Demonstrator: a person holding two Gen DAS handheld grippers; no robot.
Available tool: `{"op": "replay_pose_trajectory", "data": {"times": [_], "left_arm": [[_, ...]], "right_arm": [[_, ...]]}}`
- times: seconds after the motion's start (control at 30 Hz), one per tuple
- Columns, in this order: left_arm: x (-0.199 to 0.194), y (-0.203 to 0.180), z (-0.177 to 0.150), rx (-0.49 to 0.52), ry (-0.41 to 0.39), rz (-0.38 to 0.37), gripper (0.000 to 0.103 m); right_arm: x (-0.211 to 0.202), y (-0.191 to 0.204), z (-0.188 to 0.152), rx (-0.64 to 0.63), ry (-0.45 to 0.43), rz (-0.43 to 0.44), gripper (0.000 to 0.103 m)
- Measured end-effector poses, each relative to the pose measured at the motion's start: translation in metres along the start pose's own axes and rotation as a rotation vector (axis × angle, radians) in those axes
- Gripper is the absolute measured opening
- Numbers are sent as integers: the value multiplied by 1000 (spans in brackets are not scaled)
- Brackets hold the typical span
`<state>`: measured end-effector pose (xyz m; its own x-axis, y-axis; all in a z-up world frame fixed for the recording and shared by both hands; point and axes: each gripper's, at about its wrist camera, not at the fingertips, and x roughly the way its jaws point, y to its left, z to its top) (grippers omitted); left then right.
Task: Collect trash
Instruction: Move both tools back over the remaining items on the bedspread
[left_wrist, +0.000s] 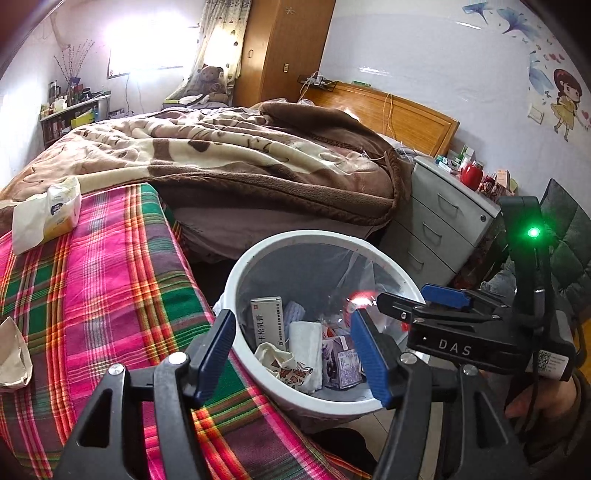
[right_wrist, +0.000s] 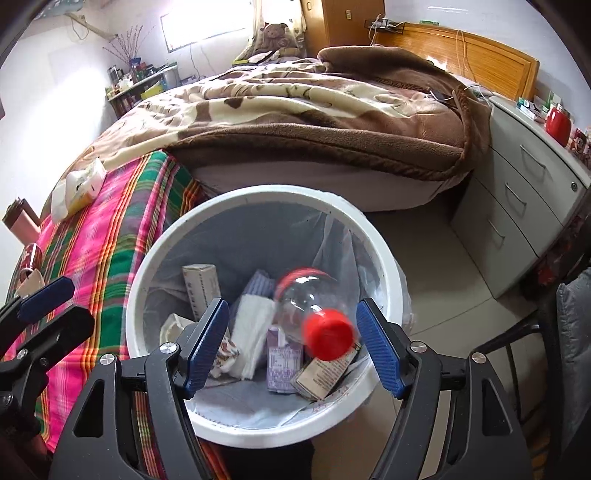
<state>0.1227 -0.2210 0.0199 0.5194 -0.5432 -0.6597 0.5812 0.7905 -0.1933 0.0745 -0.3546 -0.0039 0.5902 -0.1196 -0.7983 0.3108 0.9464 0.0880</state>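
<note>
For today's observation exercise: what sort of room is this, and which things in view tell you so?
A bedroom, most likely: a bed under a brown blanket, a wooden wardrobe, and a drawer unit beside the bed.

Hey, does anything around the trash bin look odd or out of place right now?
Yes: a clear plastic bottle with a red cap appears blurred over the white trash bin, between the open right claw pads, touching neither, seemingly mid-drop.

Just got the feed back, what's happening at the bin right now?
Both grippers are over the white trash bin. The right gripper stands open with a clear, red-capped bottle blurred between its fingers, apparently dropping in, not gripped. The left gripper is open and empty. A tissue pack lies on the plaid cloth.
</note>
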Motion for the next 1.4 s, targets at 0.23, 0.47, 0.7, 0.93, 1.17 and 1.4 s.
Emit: {"op": "replay_pose_trajectory", "data": {"times": [0.23,0.47,0.7,0.93,1.17,1.4], "left_arm": [[-17,15,-2,-27,-33,20,67],[-35,36,-8,-51,-64,53,67],[-56,60,-14,-81,-100,95,68],[-76,88,-23,-120,-128,134,69],[-92,123,-33,-162,-140,203,70],[-113,163,-46,-226,-159,262,70]], "right_arm": [[-10,8,2,3,-43,26,74],[-19,28,4,-36,-98,38,74],[-26,49,5,-60,-148,93,73],[-31,73,4,-82,-179,136,73],[-30,93,1,-88,-186,181,73],[-27,122,-2,-115,-186,228,73]]}}
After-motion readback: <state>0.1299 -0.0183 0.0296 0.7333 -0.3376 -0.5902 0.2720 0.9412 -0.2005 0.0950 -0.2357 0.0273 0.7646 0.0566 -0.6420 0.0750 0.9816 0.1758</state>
